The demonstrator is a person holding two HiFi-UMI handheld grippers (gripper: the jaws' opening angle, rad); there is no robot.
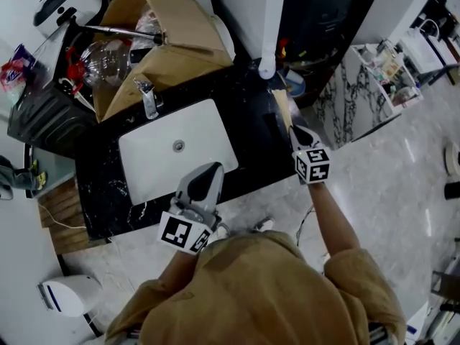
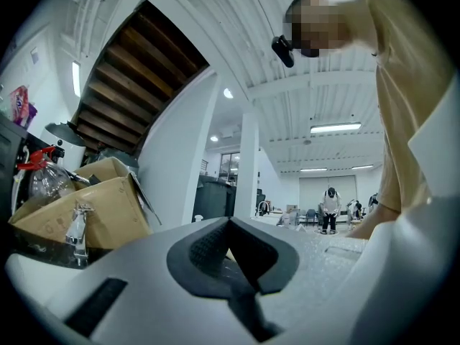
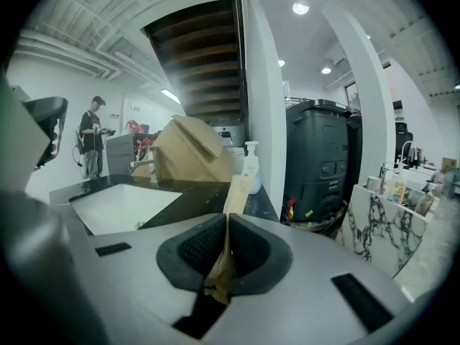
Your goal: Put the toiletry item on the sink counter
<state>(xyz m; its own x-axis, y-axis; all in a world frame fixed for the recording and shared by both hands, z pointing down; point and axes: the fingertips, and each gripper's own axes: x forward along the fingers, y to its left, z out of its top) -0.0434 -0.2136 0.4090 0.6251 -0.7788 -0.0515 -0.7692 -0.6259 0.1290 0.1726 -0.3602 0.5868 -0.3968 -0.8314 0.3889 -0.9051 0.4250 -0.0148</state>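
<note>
Head view, far left: a dark basket holds a clear bottle with a red cap. Beside it an open cardboard box sits at the back of the black counter. A chrome faucet stands just in front of the box, above the white sink basin.

At the basin's front edge is the left gripper, its marker cube toward the person. In the left gripper view its dark pads meet at the tip with nothing between them, so the left gripper is clenched and empty.

Further right, the right gripper hangs over the counter's right end, past the basin. It is clamped on the toiletry item, a thin, flat, tan strip that reaches from the jaws toward the back of the counter. The right gripper view shows the pads of the right gripper pressed on both faces of the strip. The strip's far end stands up in front of a white pump bottle by the white pillar. Whether the strip touches the counter cannot be told.

A marble-patterned cabinet stands to the right of the counter.
</note>
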